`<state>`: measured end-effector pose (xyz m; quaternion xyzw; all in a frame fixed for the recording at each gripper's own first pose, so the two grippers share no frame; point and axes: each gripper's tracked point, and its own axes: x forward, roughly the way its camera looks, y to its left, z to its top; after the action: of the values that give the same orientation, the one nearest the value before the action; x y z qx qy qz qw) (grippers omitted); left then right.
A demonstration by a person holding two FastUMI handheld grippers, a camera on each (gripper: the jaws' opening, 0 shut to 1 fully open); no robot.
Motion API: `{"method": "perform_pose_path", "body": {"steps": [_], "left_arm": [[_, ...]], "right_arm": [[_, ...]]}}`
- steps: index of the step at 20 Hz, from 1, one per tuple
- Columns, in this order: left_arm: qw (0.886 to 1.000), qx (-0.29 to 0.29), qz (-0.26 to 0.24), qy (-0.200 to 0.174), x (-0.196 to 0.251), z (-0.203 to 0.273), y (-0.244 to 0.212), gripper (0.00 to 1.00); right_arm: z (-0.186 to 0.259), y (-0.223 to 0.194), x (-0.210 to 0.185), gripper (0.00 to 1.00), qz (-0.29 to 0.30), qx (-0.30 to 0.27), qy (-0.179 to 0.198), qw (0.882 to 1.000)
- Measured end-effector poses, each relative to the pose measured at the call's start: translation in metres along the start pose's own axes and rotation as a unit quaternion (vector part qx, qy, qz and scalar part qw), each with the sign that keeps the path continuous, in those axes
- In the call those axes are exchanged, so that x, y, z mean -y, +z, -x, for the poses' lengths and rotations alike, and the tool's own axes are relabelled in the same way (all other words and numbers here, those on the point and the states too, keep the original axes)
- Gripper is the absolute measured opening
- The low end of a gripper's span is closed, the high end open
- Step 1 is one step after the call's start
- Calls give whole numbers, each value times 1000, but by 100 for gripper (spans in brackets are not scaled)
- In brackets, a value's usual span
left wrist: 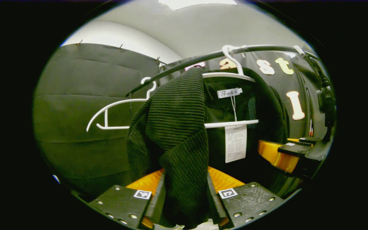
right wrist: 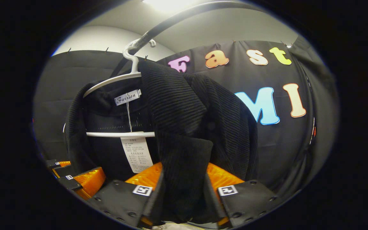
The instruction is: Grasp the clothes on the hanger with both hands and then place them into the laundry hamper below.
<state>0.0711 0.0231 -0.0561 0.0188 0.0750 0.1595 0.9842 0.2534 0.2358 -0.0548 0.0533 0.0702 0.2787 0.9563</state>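
Note:
A black ribbed garment (left wrist: 174, 127) hangs on a white hanger (left wrist: 232, 123) from a black rail (left wrist: 203, 57). In the left gripper view my left gripper (left wrist: 184, 195) is shut on the garment's left front fold, the cloth pinched between both fingers. The right gripper (left wrist: 286, 153) shows at the right of that view, low beside the garment. In the right gripper view my right gripper (right wrist: 184, 191) is shut on the garment's (right wrist: 190, 127) right front fold. The left gripper (right wrist: 75, 179) shows at the lower left there. A paper tag (right wrist: 137, 155) dangles inside the collar, under the hanger (right wrist: 120, 134).
A second, bare white hanger (left wrist: 117, 113) hangs further left on the rail. Black cloth walls close in behind and to both sides. A grey ceiling with a light panel (left wrist: 196, 3) is overhead.

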Motion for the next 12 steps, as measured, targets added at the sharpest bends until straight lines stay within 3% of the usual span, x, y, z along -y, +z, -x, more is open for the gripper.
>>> {"method": "perform_pose_path", "body": {"steps": [2,3,5,6,7,8,12], "left_arm": [[1000,1,0,-16,3,-2,0,63],[1000,0,4,-25,5,-1,1,56],[999,1,4,-41,7,4,4,41],[1000,5,-3,-27,-2,8,8,34],[1000,9,-10,-13,-10,5,8,23],[1000,11,-10,-6,-14,8,9,12],[1000,13,-11,-19,-15,16,17,1]], "right_arm": [[4,5,4,25,5,9,-11,1000],[4,5,4,12,8,10,-11,1000],[8,8,6,12,17,12,-9,1000],[9,12,8,12,18,22,-6,1000],[14,18,6,3,19,36,-3,999],[16,27,9,3,25,54,-9,998],[29,58,30,2,67,102,-35,992]]}}
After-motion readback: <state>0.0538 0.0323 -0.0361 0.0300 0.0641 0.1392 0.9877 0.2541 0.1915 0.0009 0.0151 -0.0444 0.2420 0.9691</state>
